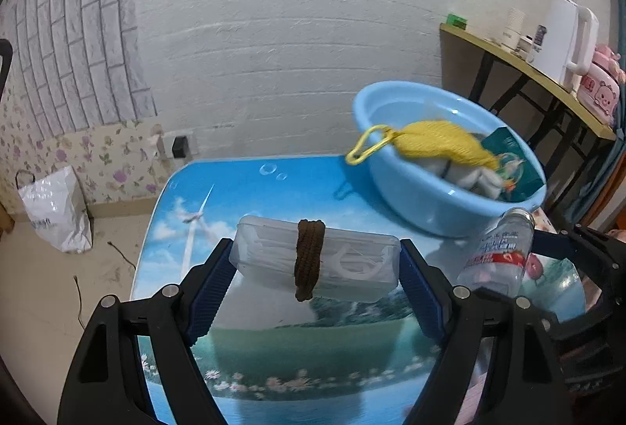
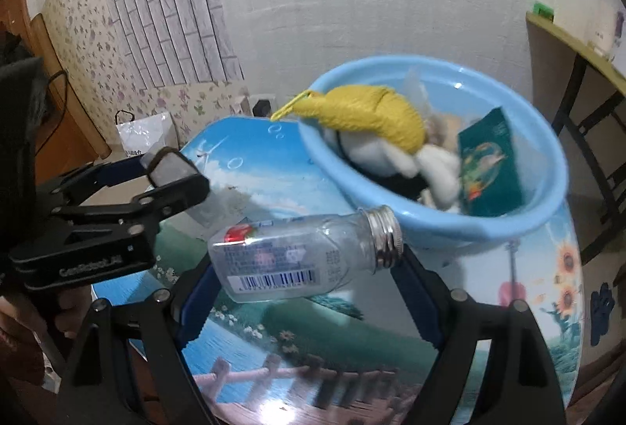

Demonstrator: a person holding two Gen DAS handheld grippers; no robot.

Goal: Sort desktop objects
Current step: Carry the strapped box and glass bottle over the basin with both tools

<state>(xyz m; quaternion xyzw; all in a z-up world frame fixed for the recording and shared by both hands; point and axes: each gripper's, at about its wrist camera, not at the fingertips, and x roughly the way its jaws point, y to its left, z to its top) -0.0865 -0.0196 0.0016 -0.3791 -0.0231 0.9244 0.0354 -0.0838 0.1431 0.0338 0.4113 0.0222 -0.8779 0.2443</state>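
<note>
My left gripper (image 1: 316, 266) is shut on a clear plastic box (image 1: 348, 262) with a brown hair band (image 1: 309, 256) looped round it, held endwise above the table. My right gripper (image 2: 303, 260) is shut on a small clear bottle (image 2: 297, 258) with a silver cap, lying sideways between the pads, cap toward the basin. The light blue basin (image 2: 540, 198) stands at the table's far right and holds a yellow-and-white plush toy (image 2: 375, 119) and a green booklet (image 2: 491, 166). In the left wrist view the bottle (image 1: 499, 256) shows at the right, near the basin (image 1: 426, 209). The left gripper with the box (image 2: 172, 166) appears at the left of the right wrist view.
The round table (image 1: 250, 190) carries a printed landscape. A white bag (image 1: 54, 209) stands on the floor by the flowered wall. At the right is a side table (image 1: 520, 61) with a white kettle (image 1: 563, 37) and small items.
</note>
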